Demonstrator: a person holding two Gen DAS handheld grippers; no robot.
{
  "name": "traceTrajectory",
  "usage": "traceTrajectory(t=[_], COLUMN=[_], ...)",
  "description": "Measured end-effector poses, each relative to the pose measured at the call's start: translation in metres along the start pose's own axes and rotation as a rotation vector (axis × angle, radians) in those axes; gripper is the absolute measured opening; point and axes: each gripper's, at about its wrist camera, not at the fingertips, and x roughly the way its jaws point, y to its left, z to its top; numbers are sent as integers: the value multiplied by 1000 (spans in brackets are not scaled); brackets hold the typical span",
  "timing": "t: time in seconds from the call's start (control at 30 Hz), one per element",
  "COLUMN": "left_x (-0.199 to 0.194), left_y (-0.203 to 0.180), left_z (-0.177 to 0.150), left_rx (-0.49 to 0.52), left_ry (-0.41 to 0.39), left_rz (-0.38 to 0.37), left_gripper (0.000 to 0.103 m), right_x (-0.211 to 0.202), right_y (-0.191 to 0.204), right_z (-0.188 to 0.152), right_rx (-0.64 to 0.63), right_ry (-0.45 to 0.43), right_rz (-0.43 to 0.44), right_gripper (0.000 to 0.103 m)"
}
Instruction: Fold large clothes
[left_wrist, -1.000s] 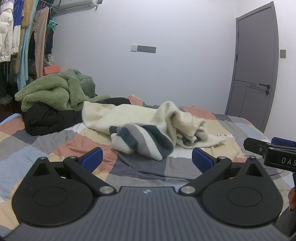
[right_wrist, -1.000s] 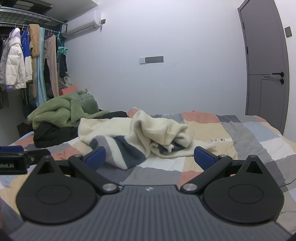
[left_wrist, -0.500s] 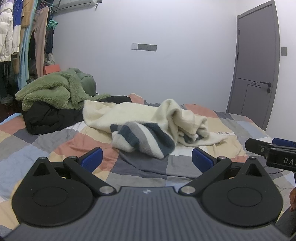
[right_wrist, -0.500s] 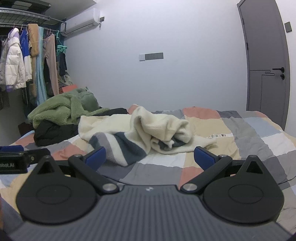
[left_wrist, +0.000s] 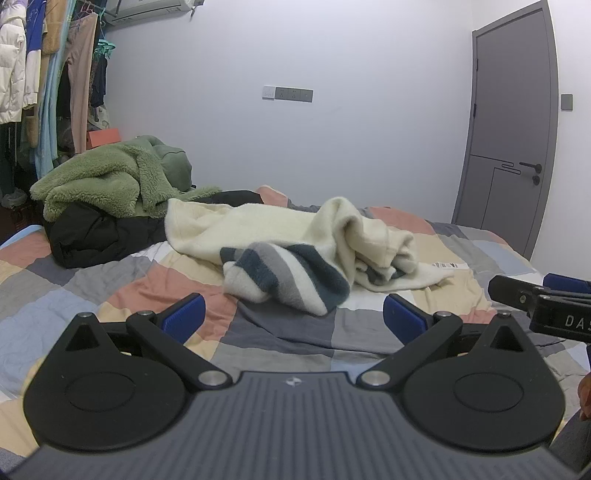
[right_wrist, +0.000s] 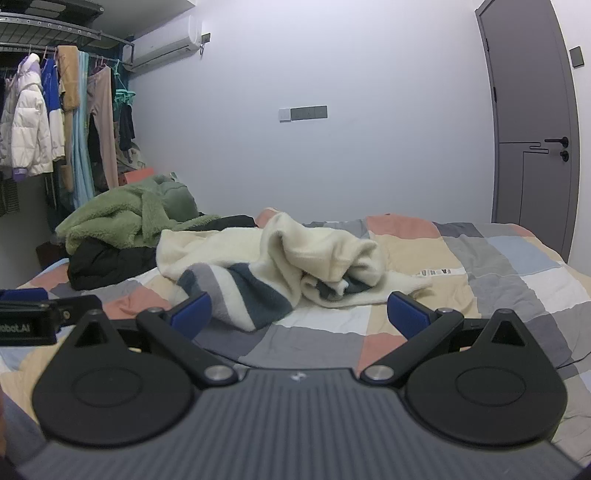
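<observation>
Cream sweater (left_wrist: 295, 236) with grey and navy stripes lies crumpled in a heap on the patchwork quilt (left_wrist: 295, 332), ahead of both tongs, one striped part folded toward them. Left gripper (left_wrist: 293, 317) spread wide, pinching nothing. Right gripper (right_wrist: 299, 312) spread too, empty. Green fleece (left_wrist: 107, 181) on black garment (left_wrist: 92, 236) sits far left.
</observation>
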Motion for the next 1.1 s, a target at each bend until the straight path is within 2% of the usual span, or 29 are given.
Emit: traceTrajectory(t=[1.1], left_x=[3], left_y=[-2], left_z=[-4], left_rx=[25], left_ry=[8], left_rz=[1], left_gripper=[103], right_x=[8], right_y=[-3], right_z=[2], right_rx=[-1], right_ry=[25], right_rz=[-2], right_gripper=[103])
